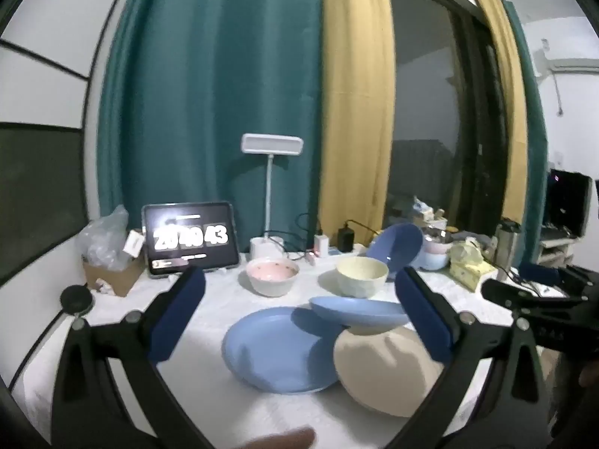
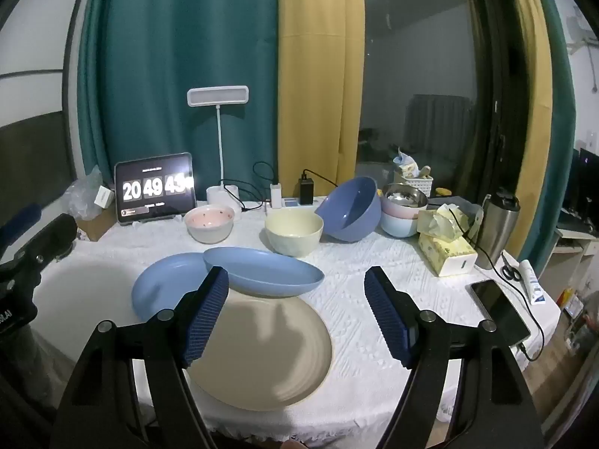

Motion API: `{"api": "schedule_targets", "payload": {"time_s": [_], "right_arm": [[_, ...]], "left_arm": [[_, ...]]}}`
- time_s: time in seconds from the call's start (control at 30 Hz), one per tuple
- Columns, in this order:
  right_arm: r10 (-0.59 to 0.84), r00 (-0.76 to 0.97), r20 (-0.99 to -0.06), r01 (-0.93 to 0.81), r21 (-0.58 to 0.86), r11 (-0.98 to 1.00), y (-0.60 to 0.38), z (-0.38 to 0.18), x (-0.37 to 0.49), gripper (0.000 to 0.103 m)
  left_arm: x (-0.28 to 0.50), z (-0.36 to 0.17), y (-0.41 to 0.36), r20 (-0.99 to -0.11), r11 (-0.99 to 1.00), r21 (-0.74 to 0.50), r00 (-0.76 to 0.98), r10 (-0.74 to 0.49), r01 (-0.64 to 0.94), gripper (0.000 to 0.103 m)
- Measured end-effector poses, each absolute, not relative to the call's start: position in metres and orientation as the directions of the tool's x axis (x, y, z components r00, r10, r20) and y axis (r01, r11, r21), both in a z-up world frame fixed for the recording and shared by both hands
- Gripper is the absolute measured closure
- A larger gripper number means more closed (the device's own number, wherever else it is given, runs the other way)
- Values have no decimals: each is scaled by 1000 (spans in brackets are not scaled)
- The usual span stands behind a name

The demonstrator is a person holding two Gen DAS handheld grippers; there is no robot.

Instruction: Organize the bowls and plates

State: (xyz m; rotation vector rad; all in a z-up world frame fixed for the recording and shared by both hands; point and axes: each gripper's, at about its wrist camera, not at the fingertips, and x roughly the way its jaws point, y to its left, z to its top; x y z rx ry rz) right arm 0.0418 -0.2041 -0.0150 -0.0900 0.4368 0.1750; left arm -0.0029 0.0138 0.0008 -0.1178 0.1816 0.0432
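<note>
Right wrist view: right gripper point(image 2: 295, 314) jaws spread wide, nothing held. Beige plate point(image 2: 262, 351) lies flat on the white tablecloth point(image 2: 374, 262), between and below the fingers. Tilted blue plate point(image 2: 262, 271) sits just past the left fingertip, overlapping a flat blue plate point(image 2: 164, 284) and the beige plate's far rim. Pink bowl point(image 2: 210, 223), cream bowl point(image 2: 294, 232) and tipped blue bowl point(image 2: 350, 209) stand farther ahead.

Left wrist view: left gripper point(image 1: 299, 307) also wide open, empty; blue plates between its fingers.
</note>
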Motion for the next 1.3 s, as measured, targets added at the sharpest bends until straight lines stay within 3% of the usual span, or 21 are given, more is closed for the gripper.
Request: {"api": "schedule_targets", "payload": {"time_s": [0.1,0.13,0.27,1.3], "right_arm": [[151,890,-431,-187,-41,982,-204,-15,42,25],[150,891,-428,-186,-45,981,-203,-15,42,25],[150,890,-430,-187,-45,981,-202,-15,42,25],[150,891,-429,-180,-31,983,-207,-14,41,25]], "left_arm": [[-6,3,28,-171,989,-136,985,28,-52,1],[-7,0,13,-173,995,-70,983,56,-69,1],[-7,3,6,-186,997,-46,981,56,-66,1],[-10,9,6,-191,998,-38,981,42,-50,1]]}}
